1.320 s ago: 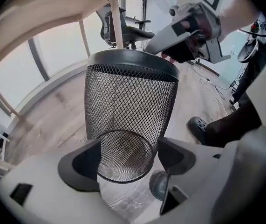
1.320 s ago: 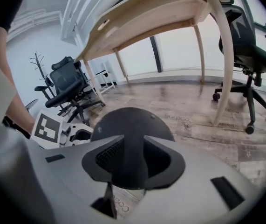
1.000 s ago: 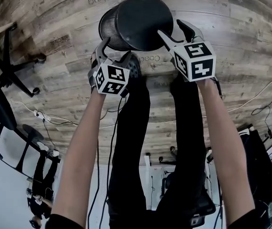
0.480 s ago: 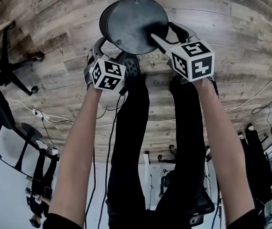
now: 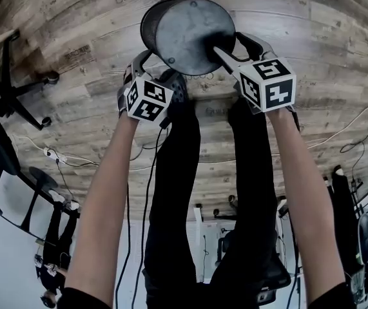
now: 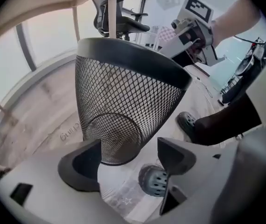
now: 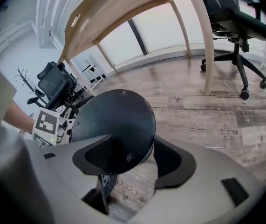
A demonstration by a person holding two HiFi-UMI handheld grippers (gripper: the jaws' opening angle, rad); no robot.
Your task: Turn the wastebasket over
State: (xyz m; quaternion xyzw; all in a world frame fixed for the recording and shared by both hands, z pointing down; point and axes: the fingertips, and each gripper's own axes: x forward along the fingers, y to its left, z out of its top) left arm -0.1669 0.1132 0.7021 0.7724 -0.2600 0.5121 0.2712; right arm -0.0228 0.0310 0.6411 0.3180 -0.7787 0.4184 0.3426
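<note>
The black mesh wastebasket [image 5: 193, 34] is held off the wooden floor, tipped so its solid round bottom faces the head view. My right gripper [image 5: 229, 42] is shut on the bottom's edge, one finger across the disc and the other behind the wall. In the right gripper view the disc [image 7: 114, 129] fills the space between the jaws of that gripper [image 7: 137, 157]. My left gripper [image 5: 154, 68] sits open at the basket's left side. In the left gripper view the mesh wall [image 6: 123, 97] rises above the spread jaws of this gripper [image 6: 128, 153], its narrow end touching the left jaw.
The person's legs and grey shoes [image 5: 178, 89] stand just below the basket. An office chair base [image 5: 16, 82] is at the left, and cables [image 5: 338, 140] trail on the floor at the right. A wooden desk [image 7: 123, 3] and a chair [image 7: 237, 22] stand beyond.
The wastebasket has tipped further, so its bottom faces the head camera more squarely, and it has shifted slightly right. Both grippers moved with it.
</note>
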